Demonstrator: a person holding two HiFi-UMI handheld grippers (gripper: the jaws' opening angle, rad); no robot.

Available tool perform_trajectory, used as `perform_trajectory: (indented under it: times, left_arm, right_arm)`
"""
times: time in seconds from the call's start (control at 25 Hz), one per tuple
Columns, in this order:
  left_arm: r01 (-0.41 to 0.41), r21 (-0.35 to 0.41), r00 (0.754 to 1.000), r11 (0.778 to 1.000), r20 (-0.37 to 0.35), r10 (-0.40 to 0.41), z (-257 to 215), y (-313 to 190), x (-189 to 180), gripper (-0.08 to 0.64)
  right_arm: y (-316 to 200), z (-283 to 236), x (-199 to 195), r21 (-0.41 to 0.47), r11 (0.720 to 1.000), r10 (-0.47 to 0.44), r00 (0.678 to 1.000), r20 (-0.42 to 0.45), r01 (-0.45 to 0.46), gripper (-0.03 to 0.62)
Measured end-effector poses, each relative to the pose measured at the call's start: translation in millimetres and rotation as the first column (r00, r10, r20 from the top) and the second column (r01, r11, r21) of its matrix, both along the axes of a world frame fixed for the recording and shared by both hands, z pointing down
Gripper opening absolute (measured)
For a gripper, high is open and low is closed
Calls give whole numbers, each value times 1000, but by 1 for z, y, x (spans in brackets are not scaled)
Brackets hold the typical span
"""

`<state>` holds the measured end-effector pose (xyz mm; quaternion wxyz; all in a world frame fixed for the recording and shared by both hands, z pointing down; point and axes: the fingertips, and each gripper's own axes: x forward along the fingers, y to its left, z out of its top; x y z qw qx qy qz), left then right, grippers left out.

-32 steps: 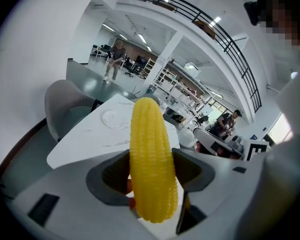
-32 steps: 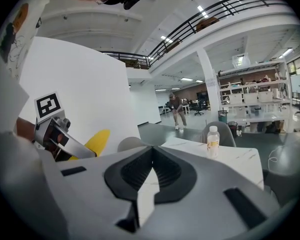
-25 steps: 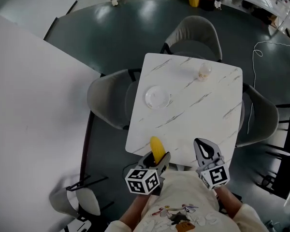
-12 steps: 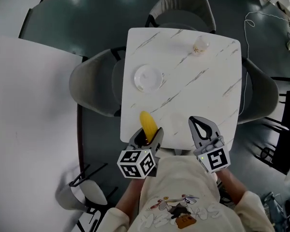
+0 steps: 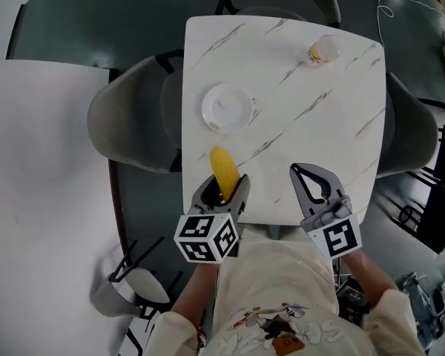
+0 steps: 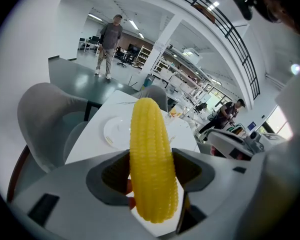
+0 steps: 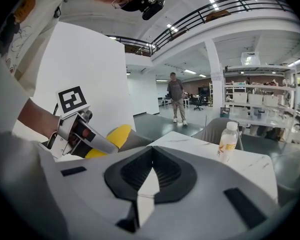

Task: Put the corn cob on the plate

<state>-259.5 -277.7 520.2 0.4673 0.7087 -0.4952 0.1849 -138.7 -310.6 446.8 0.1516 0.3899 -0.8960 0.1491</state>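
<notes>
Pinching the corn cob, left gripper; bottle label illegible.

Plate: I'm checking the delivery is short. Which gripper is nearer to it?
Left. The left gripper, holding the corn cob, is just short of the plate; the right gripper sits farther, rightward.

Corn cob is seen clamped upright between the fingers of the left gripper, tip up, with its lower end hanging below the fingers. A white plate is noted on the white bench behind the cob, partly hidden by it. A small bottle is seen farther back on the bench. A grey chair is recorded at the bench's left side. A person is seen standing far behind.
</notes>
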Motion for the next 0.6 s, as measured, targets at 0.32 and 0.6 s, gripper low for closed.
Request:
perform_trajectory:
  times: [0.32, 0.6]
  left_arm:
    - [-23, -33, 1000, 999, 1, 23, 33, -25, -12, 265]
    - [-32, -59, 999, 998, 23, 34, 66, -46, -19, 265]
  right_arm:
    - [-28, 31, -25, -19, 1000, 7, 1000, -10, -7, 5]
    - [-47, 67, -38, -53, 999, 11, 1000, -21, -12, 5]
